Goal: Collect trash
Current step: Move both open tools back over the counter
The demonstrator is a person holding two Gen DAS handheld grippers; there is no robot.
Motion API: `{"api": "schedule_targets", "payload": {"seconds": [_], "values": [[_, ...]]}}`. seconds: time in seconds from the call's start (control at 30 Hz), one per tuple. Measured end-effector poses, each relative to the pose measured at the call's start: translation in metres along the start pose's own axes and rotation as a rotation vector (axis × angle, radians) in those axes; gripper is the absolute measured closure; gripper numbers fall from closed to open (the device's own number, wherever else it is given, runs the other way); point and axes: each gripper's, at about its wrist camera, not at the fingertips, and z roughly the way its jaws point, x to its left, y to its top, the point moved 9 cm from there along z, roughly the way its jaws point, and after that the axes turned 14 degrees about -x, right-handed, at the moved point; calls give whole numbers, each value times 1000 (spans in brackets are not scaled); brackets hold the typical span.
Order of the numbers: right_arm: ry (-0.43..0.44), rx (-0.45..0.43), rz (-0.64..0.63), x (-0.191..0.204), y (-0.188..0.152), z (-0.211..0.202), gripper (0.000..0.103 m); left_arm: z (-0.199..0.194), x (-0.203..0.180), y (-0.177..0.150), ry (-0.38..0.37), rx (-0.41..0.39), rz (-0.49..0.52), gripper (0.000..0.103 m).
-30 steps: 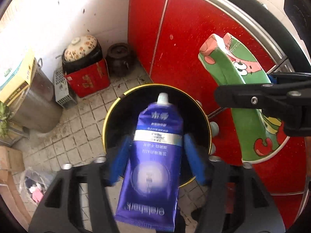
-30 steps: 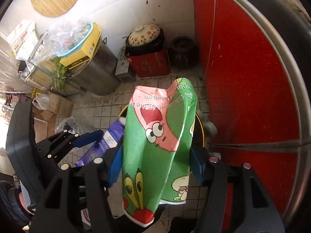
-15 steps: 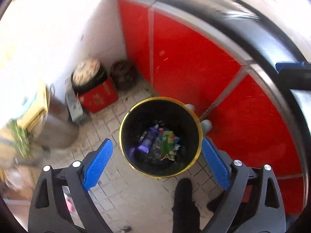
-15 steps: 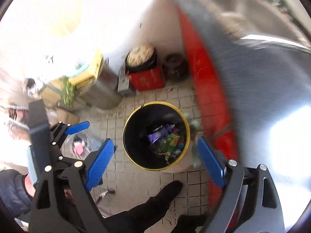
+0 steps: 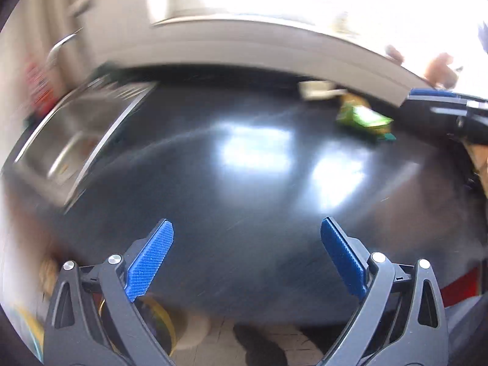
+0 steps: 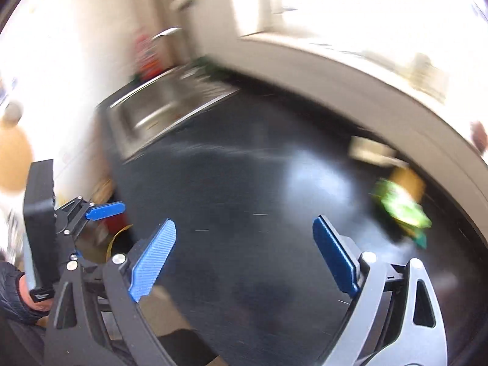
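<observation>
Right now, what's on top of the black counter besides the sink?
On the black counter, a green wrapper lies near the back edge, with a pale packet and something yellowish behind it, too blurred to identify. Anything beneath the wrapper is covered.

left tool (image 5: 246, 256): jaws wide, just been opening, nothing between | right tool (image 6: 244, 254): same
</observation>
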Motion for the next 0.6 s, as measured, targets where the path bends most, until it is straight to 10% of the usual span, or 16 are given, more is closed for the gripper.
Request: {"api": "schedule_targets", "payload": {"seconds": [0.23,0.6], "values": [[-167,-58,126,-118,-14,-49,15,40,-101,49,-147,-18,134,9],[-241,-25,182,-192,-40,-42,16,104,-122,60,-187,39,265,9]]}}
